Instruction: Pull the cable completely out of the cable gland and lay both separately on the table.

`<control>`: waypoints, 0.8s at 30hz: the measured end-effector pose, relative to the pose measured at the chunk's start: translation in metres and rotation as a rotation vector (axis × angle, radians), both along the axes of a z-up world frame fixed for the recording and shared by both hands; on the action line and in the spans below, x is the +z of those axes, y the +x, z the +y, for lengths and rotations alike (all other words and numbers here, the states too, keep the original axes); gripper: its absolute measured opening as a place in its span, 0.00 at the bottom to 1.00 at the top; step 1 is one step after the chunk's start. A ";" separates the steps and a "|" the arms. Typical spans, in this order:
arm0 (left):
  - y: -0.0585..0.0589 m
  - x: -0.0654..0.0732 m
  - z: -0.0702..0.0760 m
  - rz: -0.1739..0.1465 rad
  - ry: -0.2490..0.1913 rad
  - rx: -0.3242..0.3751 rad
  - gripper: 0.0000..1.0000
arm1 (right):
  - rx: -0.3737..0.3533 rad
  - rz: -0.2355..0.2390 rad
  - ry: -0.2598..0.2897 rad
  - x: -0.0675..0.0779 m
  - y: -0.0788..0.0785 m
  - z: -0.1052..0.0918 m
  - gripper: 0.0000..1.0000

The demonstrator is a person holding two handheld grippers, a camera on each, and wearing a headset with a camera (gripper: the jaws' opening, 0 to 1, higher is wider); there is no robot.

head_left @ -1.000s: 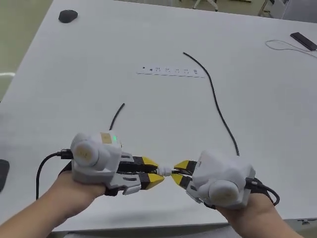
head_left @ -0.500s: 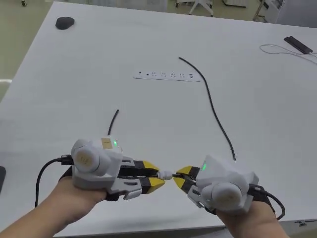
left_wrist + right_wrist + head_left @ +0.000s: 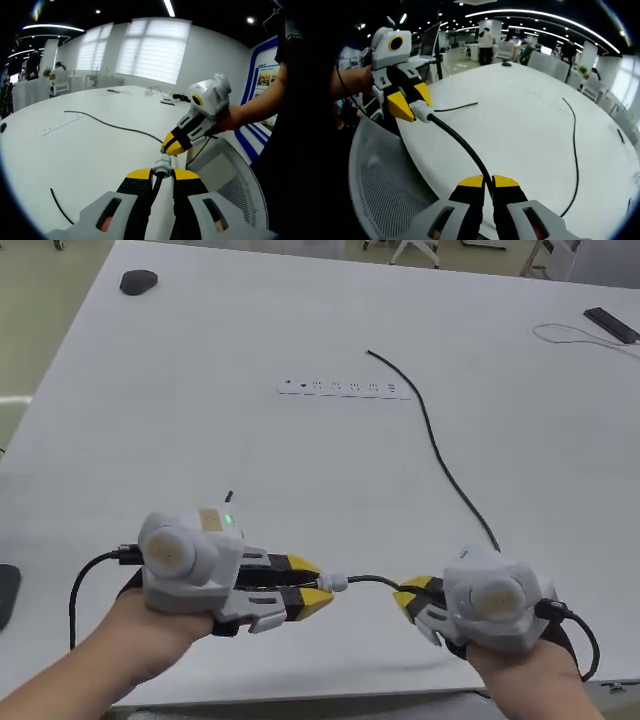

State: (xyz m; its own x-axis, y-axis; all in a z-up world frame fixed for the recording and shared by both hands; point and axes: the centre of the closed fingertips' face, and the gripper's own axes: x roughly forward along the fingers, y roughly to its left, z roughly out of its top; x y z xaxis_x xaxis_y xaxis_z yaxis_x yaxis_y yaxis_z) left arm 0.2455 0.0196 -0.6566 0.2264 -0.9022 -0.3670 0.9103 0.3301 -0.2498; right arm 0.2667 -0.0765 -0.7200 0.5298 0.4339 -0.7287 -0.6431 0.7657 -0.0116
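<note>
The gland [image 3: 337,584], a small white piece, is pinched at the tips of the left gripper [image 3: 318,592], above the near edge of the worktop [image 3: 200,440]. The cable [image 3: 370,580] runs out of it in a short black arc to the right gripper [image 3: 408,595], whose jaws are closed on it. The grippers are apart, tips facing each other. Farther back lie a long black lead [image 3: 435,445] and a power strip [image 3: 345,388] — a mouse [image 3: 138,281] sits at the far corner.
</note>
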 end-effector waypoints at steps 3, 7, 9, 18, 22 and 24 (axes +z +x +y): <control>0.001 0.001 0.002 -0.001 -0.005 0.014 0.15 | -0.102 0.080 0.072 -0.011 0.000 -0.013 0.00; 0.001 0.002 0.001 -0.001 -0.008 0.020 0.15 | -0.234 0.195 0.143 -0.031 -0.005 -0.026 0.00; 0.000 0.001 0.000 0.001 -0.005 0.020 0.15 | -0.237 0.189 0.147 -0.033 -0.004 -0.028 0.00; 0.005 0.002 0.004 0.001 -0.008 0.038 0.15 | -0.185 0.145 0.132 -0.026 -0.003 -0.023 0.01; 0.005 0.002 0.007 -0.011 0.003 0.023 0.15 | -0.152 0.117 0.112 -0.022 -0.005 -0.021 0.02; 0.007 0.003 0.008 -0.014 0.005 0.024 0.15 | -0.137 0.107 0.103 -0.020 -0.007 -0.019 0.03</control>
